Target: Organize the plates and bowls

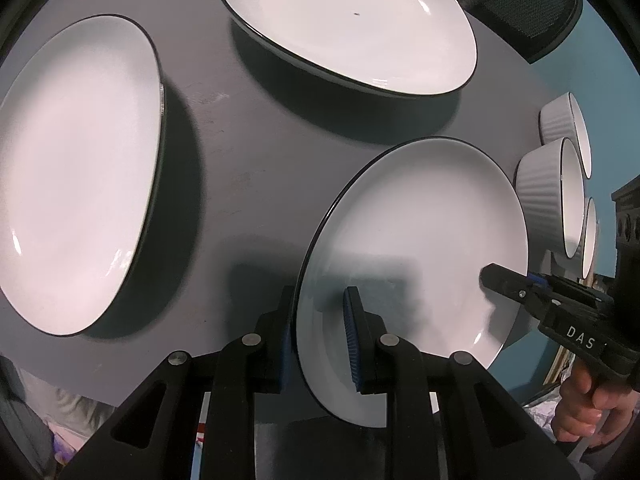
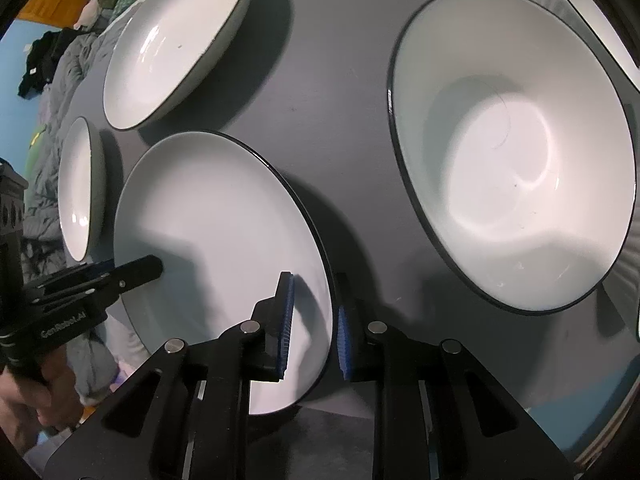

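Note:
A white plate with a black rim (image 1: 420, 240) sits at the near edge of the dark table (image 1: 240, 152). My left gripper (image 1: 320, 332) straddles its left rim, one blue pad above and one below, open a little wider than the rim. My right gripper (image 2: 314, 320) straddles the opposite rim of the same plate (image 2: 212, 232), with a gap at the pads. The right gripper also shows in the left wrist view (image 1: 504, 280), and the left gripper in the right wrist view (image 2: 148, 268).
Two more white plates lie on the table, at the left (image 1: 76, 176) and at the far side (image 1: 348, 24). Ribbed white bowls (image 1: 548, 200) stand to the right. A large white bowl (image 2: 516, 148) is close to my right gripper. The table's edge is just below both grippers.

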The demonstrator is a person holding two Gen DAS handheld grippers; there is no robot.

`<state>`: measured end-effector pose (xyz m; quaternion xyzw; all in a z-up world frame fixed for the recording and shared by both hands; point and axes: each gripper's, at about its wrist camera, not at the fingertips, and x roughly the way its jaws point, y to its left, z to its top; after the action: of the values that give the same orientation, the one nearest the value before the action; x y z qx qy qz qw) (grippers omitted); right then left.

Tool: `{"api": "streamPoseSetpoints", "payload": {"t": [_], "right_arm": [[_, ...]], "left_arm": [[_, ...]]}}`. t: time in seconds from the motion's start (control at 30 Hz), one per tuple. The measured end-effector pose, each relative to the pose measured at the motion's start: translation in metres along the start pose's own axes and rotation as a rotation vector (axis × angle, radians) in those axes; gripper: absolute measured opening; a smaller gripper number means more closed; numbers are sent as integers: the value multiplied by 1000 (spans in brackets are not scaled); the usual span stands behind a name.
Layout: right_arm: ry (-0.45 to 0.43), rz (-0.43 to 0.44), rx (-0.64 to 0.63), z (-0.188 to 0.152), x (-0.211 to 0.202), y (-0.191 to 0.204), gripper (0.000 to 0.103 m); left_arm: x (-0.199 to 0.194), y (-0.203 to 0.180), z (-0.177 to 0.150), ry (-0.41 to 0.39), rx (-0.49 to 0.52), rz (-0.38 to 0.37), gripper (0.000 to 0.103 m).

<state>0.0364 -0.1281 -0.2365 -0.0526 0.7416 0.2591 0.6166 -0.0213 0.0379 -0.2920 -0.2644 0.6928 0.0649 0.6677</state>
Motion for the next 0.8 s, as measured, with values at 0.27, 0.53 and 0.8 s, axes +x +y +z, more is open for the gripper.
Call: {"api": "streamPoseSetpoints", "payload": {"t": [0.27,0.53,0.8], "right_arm": [[2,2,-11,14,-10,16,19],[-22,8,-48,41,-21,42,18],[-35,12,-82,83,-21,64,18]], "left_arm": [[-24,-3,3,-27,2,18,23],[-51,6,21,-77,-12,12,24],[-75,16,54,-128,-36,23,24]]}}
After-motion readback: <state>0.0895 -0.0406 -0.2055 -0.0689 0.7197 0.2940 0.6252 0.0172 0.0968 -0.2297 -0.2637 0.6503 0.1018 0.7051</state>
